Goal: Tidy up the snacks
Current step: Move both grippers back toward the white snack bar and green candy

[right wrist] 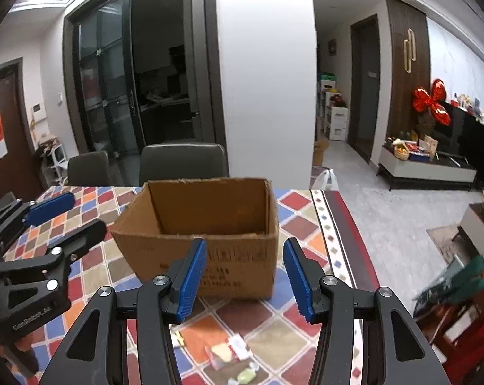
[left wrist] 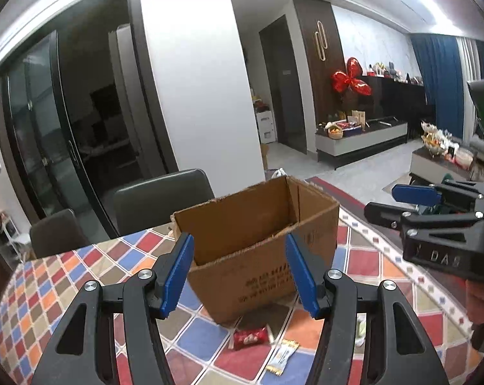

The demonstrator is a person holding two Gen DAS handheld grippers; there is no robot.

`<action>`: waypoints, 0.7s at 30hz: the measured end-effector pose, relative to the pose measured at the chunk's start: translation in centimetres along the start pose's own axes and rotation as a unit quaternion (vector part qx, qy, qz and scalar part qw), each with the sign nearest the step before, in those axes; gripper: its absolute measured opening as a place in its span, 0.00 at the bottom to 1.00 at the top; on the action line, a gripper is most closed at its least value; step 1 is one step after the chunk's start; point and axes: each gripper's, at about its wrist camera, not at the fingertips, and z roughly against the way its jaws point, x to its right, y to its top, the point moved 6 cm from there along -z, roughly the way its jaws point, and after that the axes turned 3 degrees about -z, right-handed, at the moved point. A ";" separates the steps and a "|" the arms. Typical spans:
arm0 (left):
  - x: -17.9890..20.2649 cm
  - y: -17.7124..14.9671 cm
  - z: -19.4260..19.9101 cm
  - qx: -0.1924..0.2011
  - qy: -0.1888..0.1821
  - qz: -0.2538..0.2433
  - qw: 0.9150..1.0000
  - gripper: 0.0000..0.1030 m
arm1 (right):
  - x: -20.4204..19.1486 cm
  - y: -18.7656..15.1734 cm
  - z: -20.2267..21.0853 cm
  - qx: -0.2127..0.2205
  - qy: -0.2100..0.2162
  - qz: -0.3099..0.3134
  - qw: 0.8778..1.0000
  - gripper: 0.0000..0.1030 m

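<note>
An open cardboard box (left wrist: 258,240) stands on the table with the chequered cloth (left wrist: 65,276); it also shows in the right wrist view (right wrist: 210,224). My left gripper (left wrist: 238,276) is open and empty, raised in front of the box. A red snack packet (left wrist: 250,338) and a white-and-yellow bar (left wrist: 282,356) lie on the cloth below it. My right gripper (right wrist: 245,279) is open and empty, also in front of the box. A pink-and-yellow packet (right wrist: 229,351) and a green wrapped candy (right wrist: 245,375) lie below it.
Two dark chairs (right wrist: 184,163) stand behind the table. The right gripper (left wrist: 434,218) shows at the right of the left wrist view, the left gripper (right wrist: 33,247) at the left of the right wrist view. The table edge (right wrist: 348,224) runs on the right.
</note>
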 end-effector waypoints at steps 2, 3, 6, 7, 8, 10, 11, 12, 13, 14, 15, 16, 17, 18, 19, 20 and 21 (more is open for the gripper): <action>0.4 -0.8 0.4 -0.002 0.002 -0.007 1.000 0.56 | 0.3 -1.2 0.3 -0.005 -0.005 -0.013 1.000 0.49; 0.6 -1.3 0.5 -0.005 0.001 -0.011 1.000 0.56 | 0.3 -1.6 0.3 -0.009 -0.006 -0.018 1.000 0.49; 1.0 -2.7 0.7 -0.011 -0.003 -0.016 1.000 0.56 | 0.4 -3.4 0.3 -0.026 -0.008 -0.029 0.999 0.49; 1.1 -3.2 0.7 -0.016 -0.006 -0.017 1.000 0.56 | 0.4 -3.9 0.2 -0.031 -0.009 -0.031 0.999 0.49; 1.2 -3.7 0.6 -0.020 -0.008 -0.016 1.000 0.56 | 0.4 -4.3 0.2 -0.033 -0.010 -0.033 0.999 0.49; 1.4 -4.6 0.5 -0.029 -0.016 -0.016 0.999 0.56 | 0.5 -5.4 0.0 -0.040 -0.014 -0.037 0.998 0.49; 1.5 -5.2 0.4 -0.034 -0.017 -0.017 0.999 0.56 | 0.6 -5.8 0.0 -0.044 -0.015 -0.038 0.998 0.49; 1.7 -5.7 0.2 -0.038 -0.020 -0.019 0.999 0.56 | 0.5 -6.5 -0.2 -0.050 -0.016 -0.040 0.998 0.49; 1.9 -6.1 0.1 -0.043 -0.022 -0.021 0.999 0.56 | 0.5 -7.1 -0.2 -0.054 -0.016 -0.040 0.998 0.49; 2.1 -6.8 -0.2 -0.051 -0.025 -0.023 0.998 0.56 | 0.6 -7.6 -0.3 -0.059 -0.017 -0.042 0.997 0.49; 2.4 -7.3 -0.3 -0.056 -0.027 -0.025 0.998 0.56 | 0.6 -8.1 -0.5 -0.064 -0.017 -0.044 0.997 0.49; 2.6 -7.9 -0.6 -0.063 -0.032 -0.026 0.997 0.56 | 0.7 -8.7 -0.6 -0.070 -0.017 -0.048 0.996 0.49; 2.7 -8.5 -0.8 -0.070 -0.035 -0.027 0.997 0.56 | 0.8 -9.3 -0.9 -0.077 -0.017 -0.051 0.996 0.49; 2.9 -9.0 -1.1 -0.075 -0.038 -0.028 0.996 0.56 | 0.9 -9.8 -1.0 -0.082 -0.019 -0.053 0.995 0.49; 3.0 -9.5 -1.4 -0.081 -0.041 -0.028 0.995 0.56 | 0.8 -10.6 -1.2 -0.089 -0.021 -0.055 0.994 0.49; 3.2 -10.1 -1.7 -0.089 -0.046 -0.028 0.995 0.56 | 0.9 -11.1 -1.4 -0.096 -0.023 -0.056 0.994 0.49; 3.3 -10.6 -1.9 -0.094 -0.050 -0.027 0.994 0.56 | 0.8 -11.7 -1.6 -0.101 -0.025 -0.059 0.993 0.49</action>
